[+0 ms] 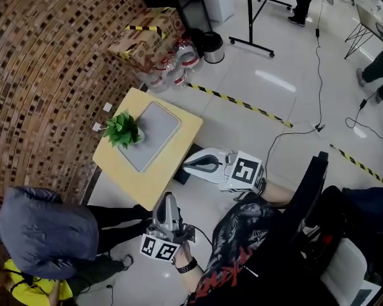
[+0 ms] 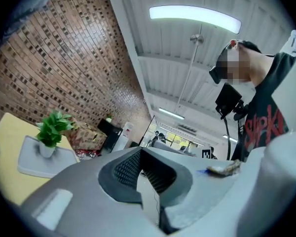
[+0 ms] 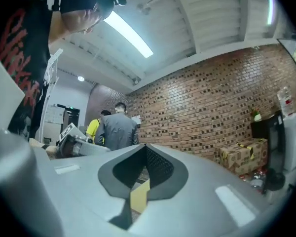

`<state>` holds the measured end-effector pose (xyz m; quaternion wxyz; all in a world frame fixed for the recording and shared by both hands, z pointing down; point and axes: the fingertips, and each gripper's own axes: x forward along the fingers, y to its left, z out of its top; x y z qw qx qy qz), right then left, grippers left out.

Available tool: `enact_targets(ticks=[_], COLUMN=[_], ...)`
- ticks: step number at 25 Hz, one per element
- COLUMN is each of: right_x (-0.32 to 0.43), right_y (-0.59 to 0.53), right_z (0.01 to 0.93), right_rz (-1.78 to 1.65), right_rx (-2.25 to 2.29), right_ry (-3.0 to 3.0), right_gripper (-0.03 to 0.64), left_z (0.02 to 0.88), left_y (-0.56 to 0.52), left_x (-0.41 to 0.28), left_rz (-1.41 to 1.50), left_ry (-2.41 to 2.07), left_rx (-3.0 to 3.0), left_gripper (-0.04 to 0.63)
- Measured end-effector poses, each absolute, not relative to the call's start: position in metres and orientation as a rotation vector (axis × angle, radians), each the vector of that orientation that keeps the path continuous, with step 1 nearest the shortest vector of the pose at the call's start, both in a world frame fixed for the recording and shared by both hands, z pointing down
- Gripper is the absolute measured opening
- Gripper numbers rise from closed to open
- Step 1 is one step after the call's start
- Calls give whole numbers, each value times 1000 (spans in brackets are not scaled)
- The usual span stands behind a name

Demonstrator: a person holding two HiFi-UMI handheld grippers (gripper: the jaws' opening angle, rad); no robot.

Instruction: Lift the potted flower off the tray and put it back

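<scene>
The potted flower, green leaves in a small white pot, stands on the left edge of the grey tray on the yellow table. In the left gripper view the potted flower sits on the tray far to the left of the jaws. My left gripper is shut and empty, held off the table's near corner. My right gripper is shut too, holds nothing, and hovers beside the table's right edge. Both point level, well away from the pot: left gripper, right gripper.
A curved brick wall runs behind the table. A cardboard box, plastic bottles and a bin stand at the far end. A person in a grey jacket crouches at the lower left. Cables and striped tape cross the floor.
</scene>
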<state>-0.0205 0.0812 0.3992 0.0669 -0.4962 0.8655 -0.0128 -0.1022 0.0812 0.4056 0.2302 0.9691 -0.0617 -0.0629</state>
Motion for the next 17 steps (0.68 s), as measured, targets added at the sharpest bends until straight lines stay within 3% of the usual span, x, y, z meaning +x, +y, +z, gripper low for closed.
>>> enact_targets(ticks=[9, 17], right_x=[78, 80], right_y=[150, 156], right_z=[428, 440], right_rz=[-70, -92], right_rx=[-1533, -1510], right_ry=[2584, 2567], right_gripper=[0, 0], left_z=[405, 419], left_y=[159, 177], left_x=[5, 12], left_rz=[-162, -139], left_ry=[-192, -207], left_rx=[2699, 2706], left_gripper=[0, 0])
